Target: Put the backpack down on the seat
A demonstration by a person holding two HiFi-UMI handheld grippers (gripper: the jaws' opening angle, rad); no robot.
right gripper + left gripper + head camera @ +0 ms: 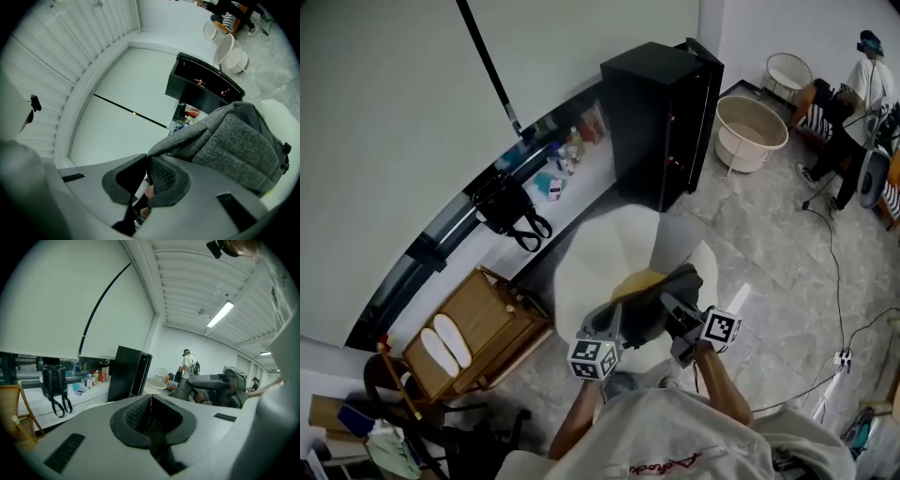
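From the left: my left tool [150, 405] has its pads pressed together, and its own camera shows nothing caught between them. Past it, that view takes in a black bag [54, 383] at the edge of the long surface [91, 396] with its straps dangling, a row of bottles [92, 378], a black cabinet [129, 373] and a lit ceiling strip [220, 314] that no other view shows.

Only the head view shows both tools side by side over the white seat [600, 248]. The grey backpack [654, 309] is carried between them; I cannot tell whether it touches the cushion.

On the right, my right tool [147, 164] is almost closed, pinching a fold of the backpack's fabric. Its camera alone shows the coarse grey weave close up.

The bottle labels are too small to read, and the red script on the holder's shirt [666, 464] is illegible. The cube [593, 359] on each tool bears black-and-white square markers.
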